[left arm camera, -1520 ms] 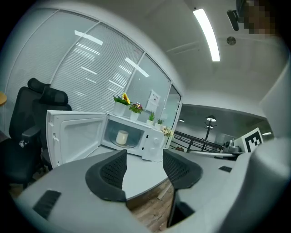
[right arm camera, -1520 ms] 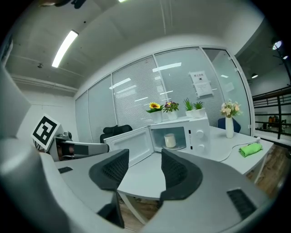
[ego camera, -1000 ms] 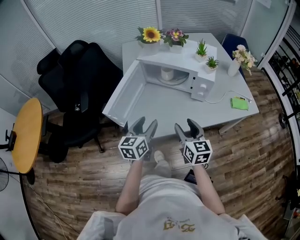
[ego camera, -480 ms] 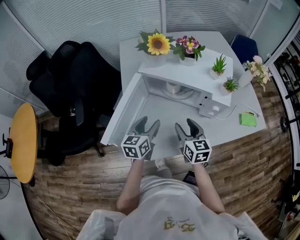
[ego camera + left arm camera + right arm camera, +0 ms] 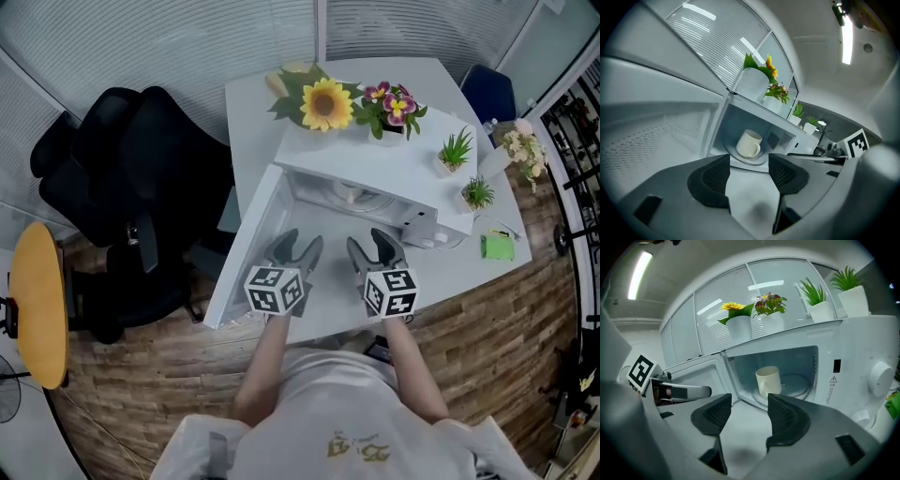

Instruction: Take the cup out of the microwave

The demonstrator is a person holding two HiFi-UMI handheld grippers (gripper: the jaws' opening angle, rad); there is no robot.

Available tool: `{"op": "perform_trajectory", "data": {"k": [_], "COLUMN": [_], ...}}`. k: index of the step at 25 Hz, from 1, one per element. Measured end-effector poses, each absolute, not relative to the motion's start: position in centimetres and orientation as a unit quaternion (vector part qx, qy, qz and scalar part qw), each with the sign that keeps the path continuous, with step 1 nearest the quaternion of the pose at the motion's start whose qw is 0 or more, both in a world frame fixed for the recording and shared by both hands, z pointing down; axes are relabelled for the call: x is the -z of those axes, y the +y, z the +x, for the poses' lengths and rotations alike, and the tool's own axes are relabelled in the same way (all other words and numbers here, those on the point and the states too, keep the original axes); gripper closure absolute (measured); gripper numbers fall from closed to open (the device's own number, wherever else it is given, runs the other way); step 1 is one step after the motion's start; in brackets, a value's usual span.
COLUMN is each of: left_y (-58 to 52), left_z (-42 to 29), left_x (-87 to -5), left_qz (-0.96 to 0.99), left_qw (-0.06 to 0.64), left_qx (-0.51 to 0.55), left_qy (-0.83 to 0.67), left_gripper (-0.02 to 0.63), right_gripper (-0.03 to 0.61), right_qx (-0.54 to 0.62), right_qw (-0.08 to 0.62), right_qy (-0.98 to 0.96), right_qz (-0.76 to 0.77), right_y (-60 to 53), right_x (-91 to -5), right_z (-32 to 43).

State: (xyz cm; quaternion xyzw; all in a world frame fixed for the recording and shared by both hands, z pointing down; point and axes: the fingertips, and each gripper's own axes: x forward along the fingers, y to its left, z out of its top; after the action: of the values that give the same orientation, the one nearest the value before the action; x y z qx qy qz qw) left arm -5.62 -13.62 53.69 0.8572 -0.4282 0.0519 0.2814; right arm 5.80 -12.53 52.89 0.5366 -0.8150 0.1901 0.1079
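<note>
Cream cup stands upright inside the open microwave on the desk. Left tool and right tool hover before it, both spread and empty.

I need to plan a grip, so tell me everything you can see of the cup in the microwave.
The cup is a plain cream-white mug, smooth like glazed ceramic, with one loop handle that shows only in the left gripper view. It stands upright on the round turntable inside the open microwave. Only the turntable touches it; its contents cannot be seen.
</note>
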Motion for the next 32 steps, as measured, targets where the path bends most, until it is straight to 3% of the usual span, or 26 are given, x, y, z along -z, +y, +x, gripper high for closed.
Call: {"op": "perform_trajectory", "data": {"k": [32], "left_y": [-19.0], "left_z": [-4.2], "left_x": [-56.7], "left_qz": [0.840], "left_qw": [0.315], "left_qx": [-0.060], "left_qy": [-0.437], "left_gripper": [0.362], "right_gripper": [0.350], "right_qx": [-0.187], "right_qw": [0.132], "right_qy": [-0.851], "right_qz": [0.473], "right_y": [-20.6], "right_x": [-56.9], "right_z": [5.0]}}
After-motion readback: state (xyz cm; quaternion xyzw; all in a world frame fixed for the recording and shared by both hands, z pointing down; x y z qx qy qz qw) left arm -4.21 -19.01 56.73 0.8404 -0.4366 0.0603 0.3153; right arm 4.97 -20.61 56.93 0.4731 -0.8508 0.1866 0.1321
